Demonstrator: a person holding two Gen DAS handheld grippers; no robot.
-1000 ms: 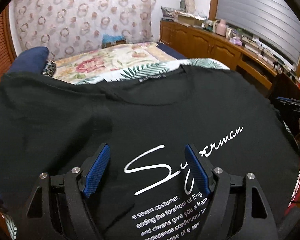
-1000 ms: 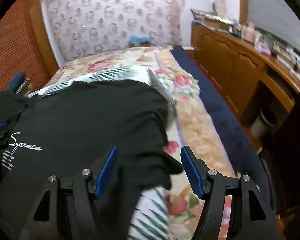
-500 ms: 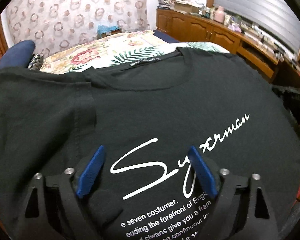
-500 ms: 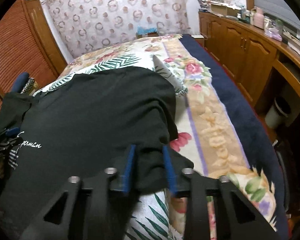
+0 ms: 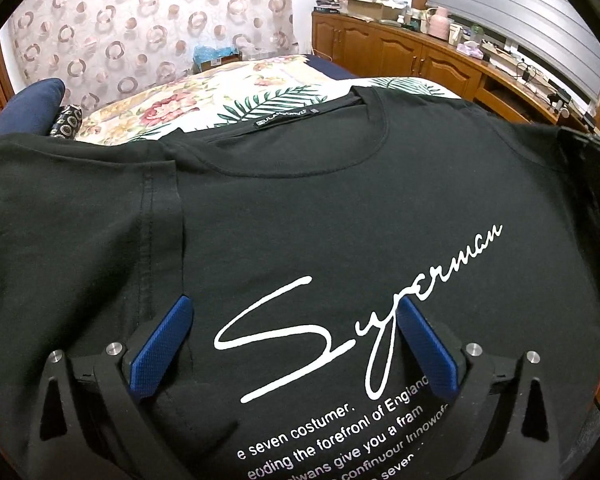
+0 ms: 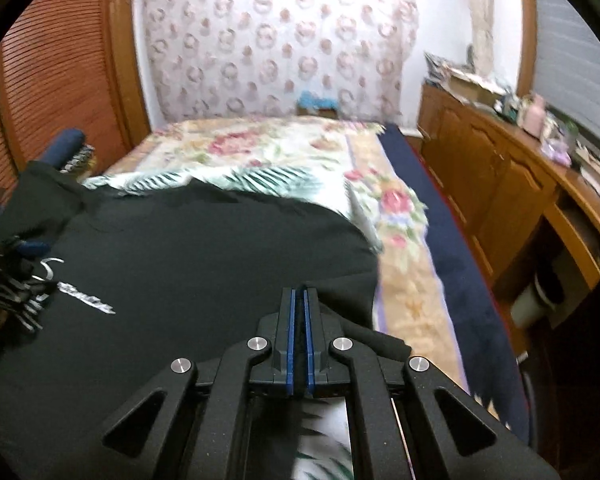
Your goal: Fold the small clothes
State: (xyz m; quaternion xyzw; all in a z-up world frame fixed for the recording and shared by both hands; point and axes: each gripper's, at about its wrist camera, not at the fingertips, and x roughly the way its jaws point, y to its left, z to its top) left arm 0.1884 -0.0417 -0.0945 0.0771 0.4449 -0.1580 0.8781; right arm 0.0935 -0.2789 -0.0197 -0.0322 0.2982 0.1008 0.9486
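Observation:
A black T-shirt (image 5: 340, 200) with a white "Superman" script print lies face up on the bed, collar at the far side. My left gripper (image 5: 292, 302) hovers low over the chest print. Its blue pads (image 5: 160, 344) stand wide apart and its jaws are opening, with only flat cloth under them. In the right wrist view the same T-shirt (image 6: 200, 260) spreads out to the left. My right gripper (image 6: 299, 292) is shut on a bunched fold at the shirt's right edge, near the sleeve. The pinched cloth sits slightly raised off the bed.
The bed carries a floral cover (image 6: 412, 292) and a leaf-print sheet (image 5: 280, 100) under the shirt. A navy pillow (image 5: 28, 104) lies at the far left. A wooden cabinet (image 6: 500, 184) full of clutter runs along the right, with a white bin (image 6: 536, 300) below it.
My right gripper's jaws came together on the shirt's right edge and rose a little. My left gripper's pads spread wider over the print.

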